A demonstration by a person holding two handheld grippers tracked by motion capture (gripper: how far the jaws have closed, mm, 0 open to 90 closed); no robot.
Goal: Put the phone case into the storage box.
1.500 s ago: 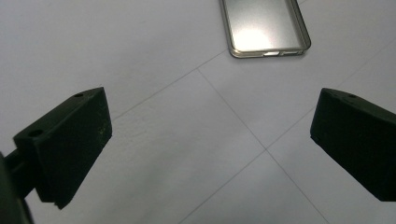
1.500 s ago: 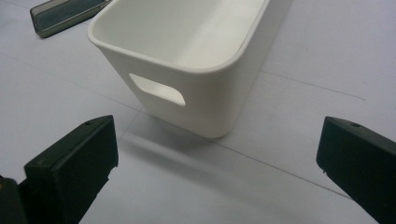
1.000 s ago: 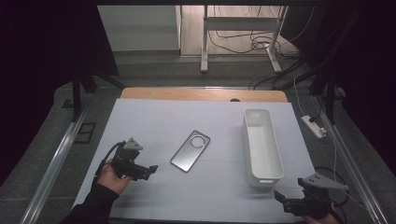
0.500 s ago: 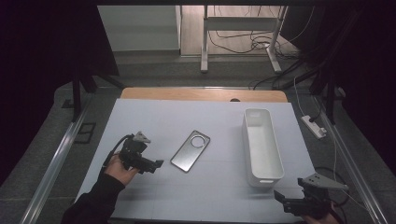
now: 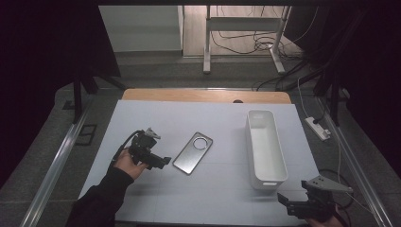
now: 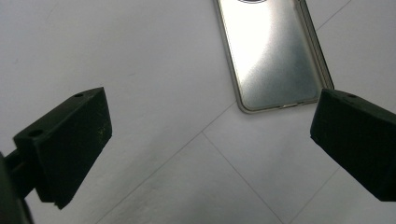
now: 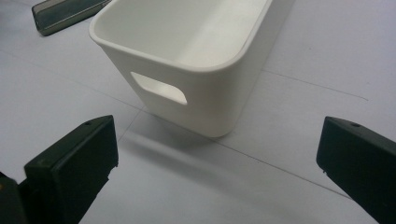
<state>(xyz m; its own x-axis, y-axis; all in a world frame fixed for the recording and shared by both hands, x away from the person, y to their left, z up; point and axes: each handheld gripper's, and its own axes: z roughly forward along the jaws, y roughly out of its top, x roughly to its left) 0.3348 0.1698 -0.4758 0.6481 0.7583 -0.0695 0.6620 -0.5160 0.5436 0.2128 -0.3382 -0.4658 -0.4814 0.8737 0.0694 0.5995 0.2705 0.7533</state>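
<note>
A silver phone (image 5: 193, 152) lies face down on the white table, camera ring at its far end. In the left gripper view its near end (image 6: 271, 60) sits just ahead of the open jaws. My left gripper (image 5: 161, 161) is held by a hand just left of the phone, open and empty. A long white bin (image 5: 265, 146) stands empty to the right; its near end with a handle slot (image 7: 187, 70) faces my right gripper (image 7: 219, 163). The right gripper (image 5: 289, 202) hovers open near the table's front right corner, a short way from the bin.
The white table top (image 5: 213, 198) spreads between the two grippers. A wooden strip (image 5: 206, 96) runs along the far edge. A power strip (image 5: 318, 128) lies on the floor at the right, with cables and a metal stand (image 5: 241, 28) beyond the table.
My left gripper has moved right and slightly forward, closing in on the phone's near end. The right gripper, the phone and the bin have stayed put.
</note>
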